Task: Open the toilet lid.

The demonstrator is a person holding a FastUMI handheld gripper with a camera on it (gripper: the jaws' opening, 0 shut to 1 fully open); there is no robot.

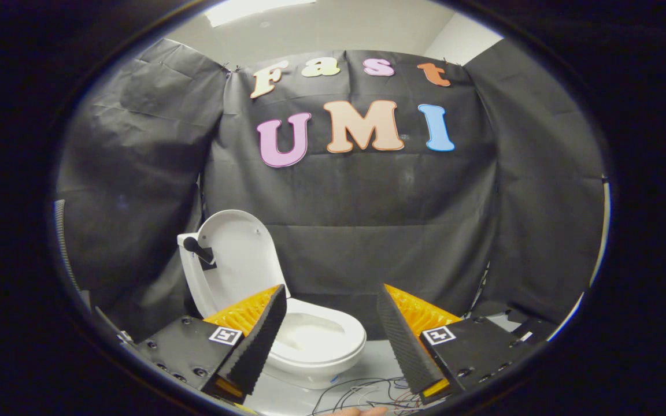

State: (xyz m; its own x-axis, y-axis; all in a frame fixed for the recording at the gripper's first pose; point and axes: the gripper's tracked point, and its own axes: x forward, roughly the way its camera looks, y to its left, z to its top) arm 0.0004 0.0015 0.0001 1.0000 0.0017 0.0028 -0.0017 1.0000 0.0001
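Observation:
A white toilet [315,341] stands on the floor beyond my fingers, slightly toward the left one. Its lid [240,257] is raised upright and leans back against the tank [191,277], so the seat and bowl lie open to view. A dark flush handle [197,248] sticks out from the tank's side. My gripper [330,300] is open, the two fingers spread wide with nothing between them; the left fingertip [272,306] overlaps the lid's lower edge in the picture, and I cannot tell whether it touches.
Black cloth walls close the booth behind and on both sides of the toilet. Loose wires [367,393] lie on the pale floor just below the fingers. A bit of a hand [356,411] shows at the bottom.

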